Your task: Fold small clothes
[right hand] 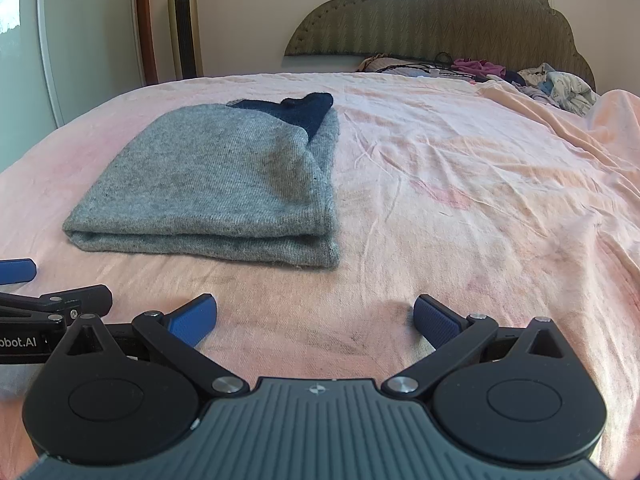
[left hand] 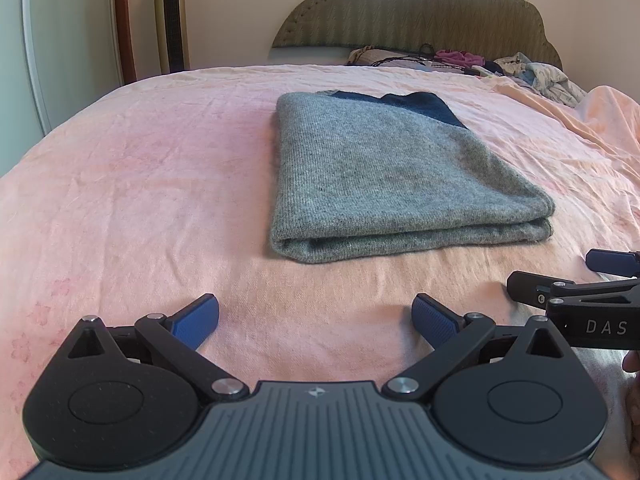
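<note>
A grey knitted garment (left hand: 384, 176) with a dark blue part at its far end lies folded in a flat rectangle on the pink bedsheet (left hand: 140, 184). It also shows in the right wrist view (right hand: 216, 188). My left gripper (left hand: 316, 318) is open and empty, low over the sheet, a little short of the garment's near folded edge. My right gripper (right hand: 316, 318) is open and empty, near the sheet, to the right of the garment's near corner. The right gripper shows at the right edge of the left wrist view (left hand: 560, 280).
A pile of loose clothes (left hand: 532, 70) and a black cable (left hand: 404, 58) lie at the far end by the padded headboard (left hand: 420, 12). A tower fan (left hand: 172, 16) and a wardrobe (left hand: 60, 40) stand at the far left. The sheet bunches up at the right (right hand: 580, 120).
</note>
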